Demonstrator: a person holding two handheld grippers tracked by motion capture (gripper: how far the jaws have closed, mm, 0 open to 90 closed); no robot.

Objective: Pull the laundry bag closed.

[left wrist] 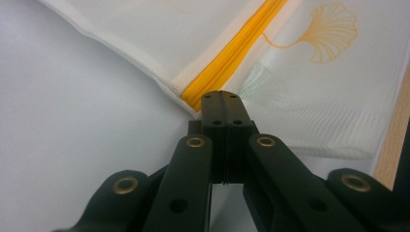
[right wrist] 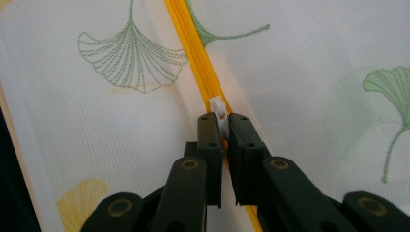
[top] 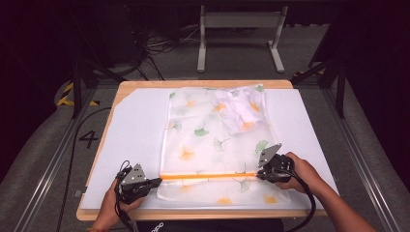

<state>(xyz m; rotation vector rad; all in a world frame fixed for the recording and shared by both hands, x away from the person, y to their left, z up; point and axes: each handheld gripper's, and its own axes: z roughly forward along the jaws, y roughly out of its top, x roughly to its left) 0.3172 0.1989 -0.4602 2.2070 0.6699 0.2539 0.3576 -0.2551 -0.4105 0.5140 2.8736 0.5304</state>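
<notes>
Bag: sheer white mesh bag (top: 212,140) printed with green and yellow ginkgo leaves, flat on the white mat (top: 130,135)
Zipper: orange zipper (top: 208,177) across its near end
Left gripper (top: 157,182): jaws closed on the zipper's left end
Right gripper (top: 259,174): jaws pinching the white pull tab (right wrist: 219,113)
Writing: "4" (top: 89,138) on the floor, left

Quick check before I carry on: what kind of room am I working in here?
Probably a lab or recording rig, not a home: an aluminium frame rings the table, loose cables lie on the grey floor, and a floor marking "4" sits beside it.
</notes>
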